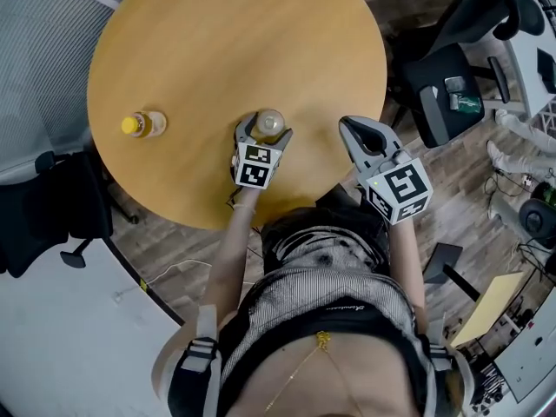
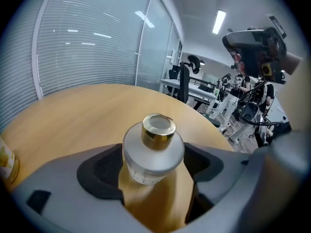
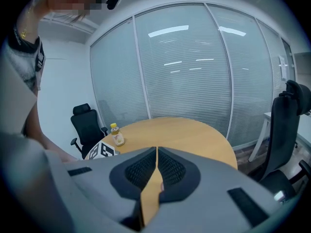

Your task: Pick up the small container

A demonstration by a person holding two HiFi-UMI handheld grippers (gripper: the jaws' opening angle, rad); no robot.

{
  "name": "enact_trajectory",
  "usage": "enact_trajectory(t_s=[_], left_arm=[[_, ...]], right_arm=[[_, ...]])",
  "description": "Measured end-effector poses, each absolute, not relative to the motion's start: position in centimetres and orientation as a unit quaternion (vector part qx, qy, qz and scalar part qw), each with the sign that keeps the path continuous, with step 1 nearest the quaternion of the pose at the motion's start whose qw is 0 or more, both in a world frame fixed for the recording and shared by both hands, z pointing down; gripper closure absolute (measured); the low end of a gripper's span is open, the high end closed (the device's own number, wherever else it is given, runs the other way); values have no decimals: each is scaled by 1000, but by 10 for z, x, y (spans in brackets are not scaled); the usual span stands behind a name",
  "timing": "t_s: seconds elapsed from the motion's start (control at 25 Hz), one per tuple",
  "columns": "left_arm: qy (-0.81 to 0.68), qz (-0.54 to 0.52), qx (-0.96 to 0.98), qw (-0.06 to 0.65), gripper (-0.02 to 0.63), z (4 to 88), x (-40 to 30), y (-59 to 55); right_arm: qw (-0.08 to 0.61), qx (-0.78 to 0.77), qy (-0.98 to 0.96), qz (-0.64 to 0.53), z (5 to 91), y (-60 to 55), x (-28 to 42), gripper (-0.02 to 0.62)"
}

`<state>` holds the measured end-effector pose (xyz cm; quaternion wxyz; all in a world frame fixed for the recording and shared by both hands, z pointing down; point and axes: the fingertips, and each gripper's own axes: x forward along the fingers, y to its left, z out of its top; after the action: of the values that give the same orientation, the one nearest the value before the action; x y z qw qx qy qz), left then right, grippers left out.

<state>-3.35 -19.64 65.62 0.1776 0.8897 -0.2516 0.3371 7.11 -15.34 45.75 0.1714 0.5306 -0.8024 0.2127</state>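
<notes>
Overhead, the head view shows a round wooden table [image 1: 217,50] with the small container [image 1: 269,123] standing upright near its near edge. The left gripper [image 1: 265,129] reaches in from below, one jaw on either side of the container. The right gripper [image 1: 350,127] hovers just off the table's rim, well apart from the container and holding nothing. A yellow-capped bottle [image 1: 142,125] stands farther left on the table, and a black office chair [image 1: 452,85] sits on the floor to the right

Next, the left gripper view: the small container [image 2: 153,152], a frosted jar with a gold cap [image 2: 158,127], stands on the table [image 2: 73,115] between the jaws of the left gripper [image 2: 153,168]. They are spread wide; the table shows in a gap on the right side, and the pads do not press on it. The yellow-capped bottle [image 2: 7,164] is partly cut off at the left edge

Last, the right gripper view: the right gripper [image 3: 156,152] has its jaws drawn together, tips meeting, only a thin slit below them, and nothing between. Beyond lie the table [image 3: 194,135] and the yellow-capped bottle [image 3: 115,134]
</notes>
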Motion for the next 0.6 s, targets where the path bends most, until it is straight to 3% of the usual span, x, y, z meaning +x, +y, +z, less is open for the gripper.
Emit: enact_trajectory(t_s=[0.6], left_arm=[[-278, 306, 901, 134, 239, 662, -22, -210]], right_arm=[[168, 534, -799, 218, 460, -152, 80, 571]])
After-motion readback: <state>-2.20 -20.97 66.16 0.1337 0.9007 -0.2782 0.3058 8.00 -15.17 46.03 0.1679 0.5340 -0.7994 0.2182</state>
